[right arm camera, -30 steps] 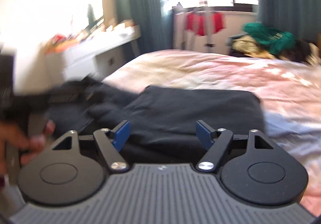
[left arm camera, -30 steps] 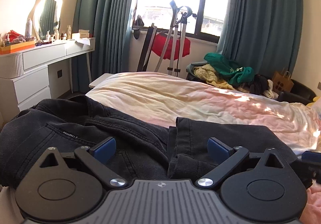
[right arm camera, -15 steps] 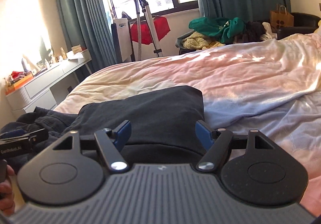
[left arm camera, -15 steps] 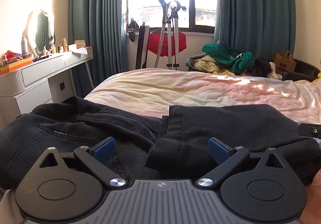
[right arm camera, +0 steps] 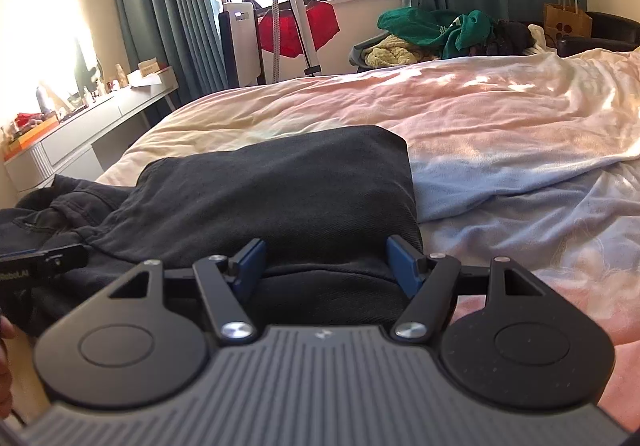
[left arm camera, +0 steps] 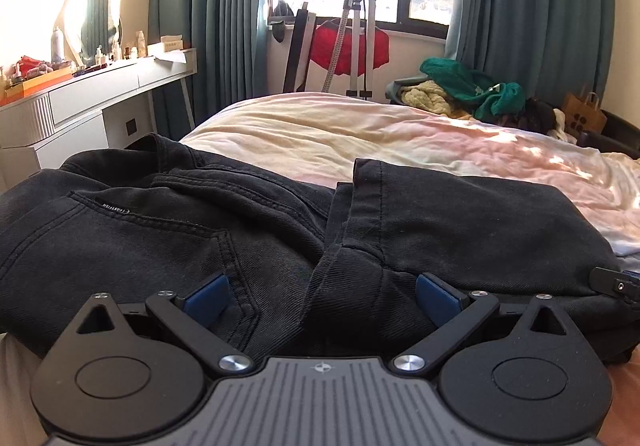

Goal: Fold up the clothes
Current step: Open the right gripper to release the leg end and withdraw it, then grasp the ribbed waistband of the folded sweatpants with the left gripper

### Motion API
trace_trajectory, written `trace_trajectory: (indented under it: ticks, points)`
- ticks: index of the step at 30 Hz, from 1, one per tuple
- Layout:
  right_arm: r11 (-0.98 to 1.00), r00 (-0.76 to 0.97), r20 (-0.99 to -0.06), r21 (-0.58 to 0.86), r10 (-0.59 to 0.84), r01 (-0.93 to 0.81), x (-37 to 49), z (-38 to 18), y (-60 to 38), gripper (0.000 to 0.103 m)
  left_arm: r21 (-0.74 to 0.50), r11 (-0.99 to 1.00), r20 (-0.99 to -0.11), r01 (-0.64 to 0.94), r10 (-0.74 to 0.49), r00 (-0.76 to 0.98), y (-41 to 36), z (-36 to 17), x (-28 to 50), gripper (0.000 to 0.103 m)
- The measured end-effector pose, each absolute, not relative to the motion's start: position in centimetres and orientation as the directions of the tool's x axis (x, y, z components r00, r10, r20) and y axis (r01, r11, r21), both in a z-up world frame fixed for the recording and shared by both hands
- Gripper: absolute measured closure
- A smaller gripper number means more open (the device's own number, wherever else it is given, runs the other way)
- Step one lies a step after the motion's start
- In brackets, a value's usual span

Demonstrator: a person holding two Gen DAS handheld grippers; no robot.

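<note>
Black jeans [left arm camera: 168, 230] lie folded on the bed's near side, with the waist and back pocket to the left. The leg part [left arm camera: 472, 218] is doubled over to the right. My left gripper [left arm camera: 322, 296] stands open low over the near edge, and the denim where the two parts meet lies between its blue pads [left arm camera: 208, 296]. In the right wrist view the folded leg panel [right arm camera: 288, 182] fills the middle. My right gripper [right arm camera: 327, 268] is open astride its near fold, without squeezing the cloth. The left gripper's tip [right arm camera: 40, 258] shows at the left edge.
The pastel duvet [right arm camera: 500, 118] stretches away to the right and far side. A white dresser [left arm camera: 96, 98] with bottles stands at the left. A steamer stand with red cloth [left arm camera: 352, 46] is by the window. Loose clothes [right arm camera: 436, 30] and a paper bag [right arm camera: 566, 20] lie beyond the bed.
Both grippers have sunk closer to the jeans' near edge. The right wrist view was blurred and is now steady, pointing over the folded leg panel.
</note>
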State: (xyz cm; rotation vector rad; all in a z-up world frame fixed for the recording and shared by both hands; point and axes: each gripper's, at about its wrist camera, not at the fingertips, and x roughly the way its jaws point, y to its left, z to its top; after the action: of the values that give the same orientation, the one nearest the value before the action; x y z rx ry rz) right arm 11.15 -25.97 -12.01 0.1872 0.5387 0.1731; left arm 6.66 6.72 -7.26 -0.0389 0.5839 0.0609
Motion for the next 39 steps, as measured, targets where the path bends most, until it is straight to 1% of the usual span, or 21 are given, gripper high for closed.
trace_trajectory:
  ticks: [5,8,13,16,19,20,21,23,25,28,29,31,32,33,34,36,39]
  points:
    - [0.967,0.847,-0.487,0.230,0.215,-0.113,11.0,-11.9,-26.1,0.034,-0.067,0.993,-0.552,-0.092,0.040,0.833,7.8,-6.5,5.4,0.002]
    - [0.964,0.849,-0.479,0.239,0.223,-0.119,10.9,-11.7,-26.3,0.034,-0.093,0.989,-0.567,-0.116,0.043,0.822,8.9,-5.4,4.2,0.002]
    - [0.948,0.848,-0.468,0.299,0.247,-0.111,10.8,-11.6,-27.3,0.034,-0.183,0.970,-0.590,-0.157,0.019,0.807,12.3,-2.8,2.0,0.001]
    - [0.935,0.851,-0.455,0.339,0.261,-0.105,10.8,-11.7,-27.7,0.034,-0.234,0.946,-0.624,-0.224,0.031,0.781,15.2,-1.8,0.8,0.001]
    - [0.927,0.860,-0.437,0.362,0.262,-0.098,10.7,-11.8,-27.9,0.034,-0.303,0.891,-0.672,-0.339,0.053,0.739,18.8,-2.2,-0.8,0.001]
    - [0.925,0.864,-0.431,0.368,0.261,-0.095,10.6,-11.8,-27.9,0.034,-0.344,0.857,-0.681,-0.384,0.054,0.730,19.9,-2.3,-1.2,0.001]
    - [0.923,0.867,-0.425,0.375,0.260,-0.093,10.6,-11.9,-28.0,0.034,-0.386,0.825,-0.680,-0.413,0.048,0.732,21.0,-2.3,-1.6,0.001]
    - [0.919,0.873,-0.414,0.385,0.257,-0.088,10.4,-11.9,-28.0,0.034,-0.386,0.810,-0.675,-0.442,0.078,0.733,22.0,-2.2,-1.7,0.001]
    - [0.923,0.879,-0.409,0.376,0.246,-0.083,10.3,-11.8,-28.0,0.034,-0.401,0.796,-0.671,-0.453,0.082,0.737,22.8,-2.3,-1.4,0.001]
    - [0.938,0.881,-0.419,0.338,0.219,-0.073,10.4,-11.9,-27.7,0.033,-0.470,0.731,-0.687,-0.494,0.048,0.725,24.6,-3.6,-0.8,0.001]
    - [0.943,0.882,-0.422,0.326,0.211,-0.070,10.4,-11.9,-27.6,0.033,-0.508,0.694,-0.695,-0.510,0.019,0.719,25.4,-4.3,-0.6,0.001]
    - [0.949,0.882,-0.426,0.308,0.204,-0.071,10.4,-11.9,-27.4,0.032,-0.607,0.581,-0.697,-0.543,-0.060,0.715,27.6,-6.1,-0.4,0.001]
    - [0.952,0.881,-0.428,0.298,0.200,-0.071,10.3,-11.8,-27.3,0.032,-0.648,0.519,-0.692,-0.558,-0.096,0.715,28.6,-6.9,-0.3,0.003]
    - [0.955,0.881,-0.430,0.289,0.196,-0.072,10.3,-11.8,-27.2,0.032,-0.675,0.466,-0.684,-0.573,-0.104,0.722,29.4,-7.6,-0.2,0.006]
    - [0.957,0.881,-0.432,0.279,0.193,-0.072,10.3,-11.8,-27.1,0.032,-0.699,0.414,-0.675,-0.584,-0.109,0.730,30.1,-8.1,-0.1,0.006]
    - [0.961,0.881,-0.434,0.266,0.186,-0.072,10.3,-11.7,-26.9,0.032,-0.722,0.391,-0.645,-0.571,-0.082,0.760,31.0,-8.3,0.4,0.009]
    - [0.967,0.885,-0.432,0.245,0.176,-0.073,10.2,-11.5,-26.7,0.032,-0.664,0.480,-0.640,-0.574,0.032,0.768,31.3,-7.3,1.3,0.011]
